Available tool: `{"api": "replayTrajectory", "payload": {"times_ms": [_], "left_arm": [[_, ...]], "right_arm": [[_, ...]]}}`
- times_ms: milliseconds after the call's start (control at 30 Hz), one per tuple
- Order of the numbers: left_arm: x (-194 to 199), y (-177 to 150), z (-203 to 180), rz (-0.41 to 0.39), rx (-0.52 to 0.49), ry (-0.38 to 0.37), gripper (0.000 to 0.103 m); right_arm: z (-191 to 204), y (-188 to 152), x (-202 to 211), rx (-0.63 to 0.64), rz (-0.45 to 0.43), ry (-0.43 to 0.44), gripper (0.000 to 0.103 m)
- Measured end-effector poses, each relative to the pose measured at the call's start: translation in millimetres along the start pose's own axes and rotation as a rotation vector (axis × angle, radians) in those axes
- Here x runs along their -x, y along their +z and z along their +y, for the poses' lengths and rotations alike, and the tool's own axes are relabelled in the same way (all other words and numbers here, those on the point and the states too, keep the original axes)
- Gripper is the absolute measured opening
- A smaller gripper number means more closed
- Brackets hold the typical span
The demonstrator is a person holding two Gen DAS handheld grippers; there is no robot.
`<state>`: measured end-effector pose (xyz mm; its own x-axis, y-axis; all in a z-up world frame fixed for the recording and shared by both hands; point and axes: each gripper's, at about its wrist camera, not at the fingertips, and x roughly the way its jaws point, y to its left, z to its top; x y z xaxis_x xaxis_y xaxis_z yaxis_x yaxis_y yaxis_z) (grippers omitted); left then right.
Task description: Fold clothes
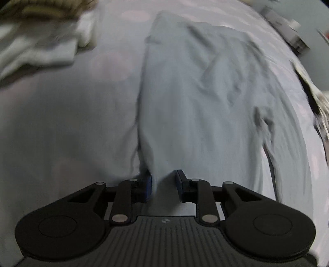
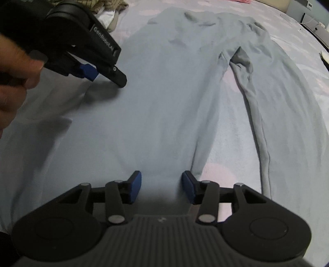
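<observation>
A pale blue long-sleeved garment (image 2: 168,98) lies spread flat on the bed, one sleeve (image 2: 254,115) stretched down its right side. My right gripper (image 2: 162,187) hovers open over the garment's near hem, its blue pads apart and clear of the cloth. My left gripper (image 1: 163,184) sits at the garment's (image 1: 195,106) left edge with a fold of cloth pinched between its blue pads. The right wrist view shows that left gripper (image 2: 102,76) at upper left, tips down on the cloth and held by a hand (image 2: 14,78).
The bed sheet (image 1: 72,123) is pale with faint pink spots. A heap of other clothes (image 1: 41,41) lies at the far left, also seen as a heap of clothes (image 2: 107,8). Boxy grey items (image 1: 287,32) sit past the bed's right edge.
</observation>
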<state>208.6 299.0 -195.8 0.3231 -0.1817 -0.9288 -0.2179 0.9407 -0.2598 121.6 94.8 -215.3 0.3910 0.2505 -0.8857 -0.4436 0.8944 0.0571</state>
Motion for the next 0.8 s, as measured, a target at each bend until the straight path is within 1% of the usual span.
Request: {"api": "replayTrajectory", "payload": {"times_ms": [67, 167, 233, 267, 300, 333, 367, 400, 433, 500, 533, 567, 600, 633, 667, 700, 767, 800], "left_arm": [[-3, 3, -10, 0.023, 0.028, 0.06, 0.022], [-9, 7, -34, 0.061, -0.026, 0.173, 0.022], [-13, 9, -43, 0.08, -0.05, 0.224, 0.022], [-12, 10, -45, 0.087, -0.041, 0.237, 0.022], [-10, 11, -46, 0.095, -0.025, 0.247, 0.02], [-6, 15, -48, 0.109, -0.002, 0.257, 0.014], [-2, 18, -50, 0.118, 0.018, 0.259, 0.013], [2, 21, -53, 0.12, 0.036, 0.246, 0.013], [3, 26, -58, 0.128, 0.043, 0.22, 0.013], [-10, 33, -66, 0.189, 0.023, 0.2, 0.014], [-17, 37, -71, 0.233, -0.017, 0.218, 0.014], [-22, 43, -76, 0.29, -0.087, 0.235, 0.015], [-26, 50, -81, 0.35, -0.165, 0.25, 0.019], [-30, 61, -85, 0.467, -0.251, 0.24, 0.03], [-29, 71, -86, 0.591, -0.322, 0.207, 0.034], [-19, 82, -85, 0.616, -0.382, 0.181, 0.039], [8, 107, -80, 0.604, -0.498, 0.136, 0.041], [23, 121, -75, 0.537, -0.525, 0.116, 0.041]], "right_arm": [[-9, -5, 5, 0.035, -0.012, 0.053, 0.05], [-25, -2, 4, 0.04, 0.022, 0.14, 0.05], [-34, 1, 2, 0.029, 0.043, 0.187, 0.052], [-38, 2, 1, 0.026, 0.051, 0.207, 0.053], [-40, 1, 4, 0.025, 0.048, 0.219, 0.053], [-42, 0, 9, 0.014, 0.042, 0.231, 0.053], [-46, 0, 17, -0.005, 0.036, 0.246, 0.049], [-55, 2, 30, -0.047, 0.029, 0.266, 0.041], [-63, 4, 43, -0.089, 0.022, 0.287, 0.039], [-80, 7, 69, -0.162, 0.003, 0.321, 0.04], [-87, 8, 84, -0.165, -0.017, 0.317, 0.04], [-93, 8, 98, -0.159, -0.034, 0.311, 0.04], [-101, 6, 114, -0.15, -0.05, 0.311, 0.04], [-102, 1, 126, -0.143, -0.063, 0.314, 0.04], [-106, -4, 137, -0.139, -0.078, 0.316, 0.04], [-115, -9, 143, -0.144, -0.093, 0.315, 0.041], [-128, -19, 142, -0.166, -0.112, 0.292, 0.04], [-133, -22, 140, -0.185, -0.117, 0.272, 0.041]]}}
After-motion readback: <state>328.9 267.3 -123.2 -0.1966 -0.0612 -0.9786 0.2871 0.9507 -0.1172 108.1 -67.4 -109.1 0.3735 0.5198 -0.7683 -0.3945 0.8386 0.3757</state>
